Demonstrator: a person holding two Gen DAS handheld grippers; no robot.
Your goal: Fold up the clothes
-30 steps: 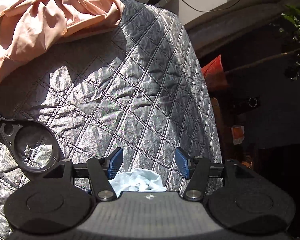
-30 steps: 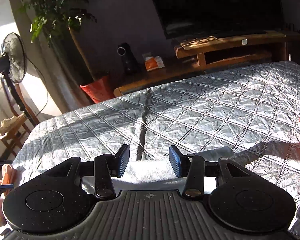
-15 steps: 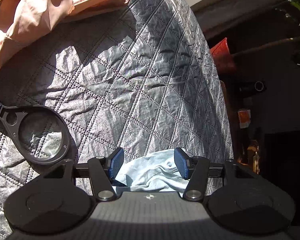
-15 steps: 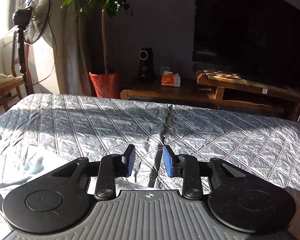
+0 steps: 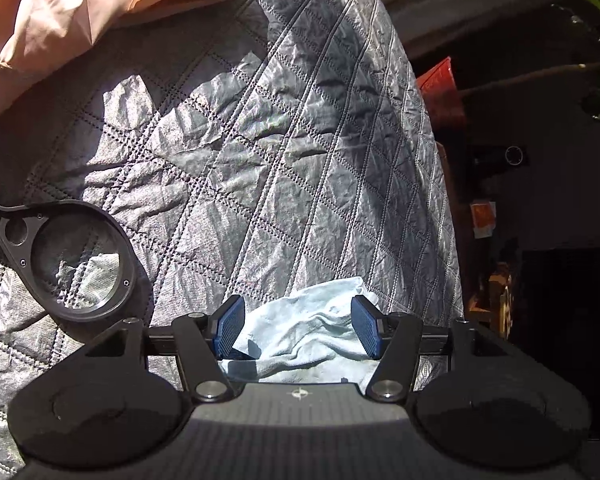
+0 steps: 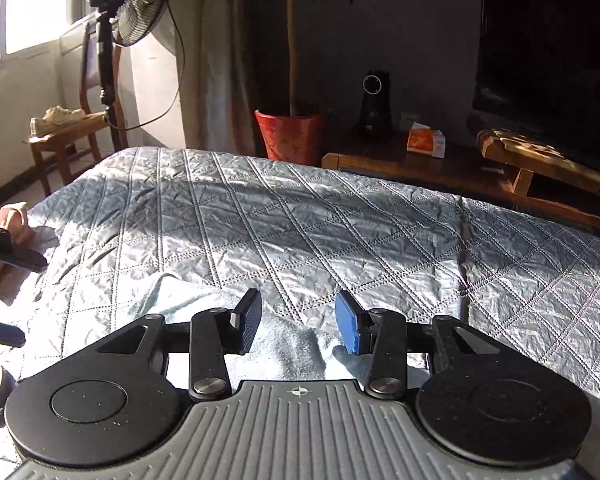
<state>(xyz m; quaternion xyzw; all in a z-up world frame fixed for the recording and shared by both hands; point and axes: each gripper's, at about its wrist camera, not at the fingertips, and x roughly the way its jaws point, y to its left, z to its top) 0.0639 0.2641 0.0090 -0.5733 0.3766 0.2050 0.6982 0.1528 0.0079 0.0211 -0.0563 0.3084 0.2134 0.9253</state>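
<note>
Left wrist view: left gripper (image 5: 296,326) jaws were seen opening, pale blue cloth (image 5: 312,340) lying between them, unpinched, on the grey quilted cover (image 5: 260,168). A peach garment (image 5: 60,12) was heaped far left.

Right wrist view: right gripper (image 6: 298,322) jaws were opening over the same cloth (image 6: 292,350), nothing gripped. A red plant pot (image 6: 290,134) held a tree; a fan (image 6: 140,4) was seen far left.

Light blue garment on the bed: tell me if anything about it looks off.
The light blue garment lies bunched and wrinkled on the quilted cover, not flat. It sits at the cover's edge nearest the dark floor. The left gripper has opening jaws on either side of it, pads not pressing.
</note>
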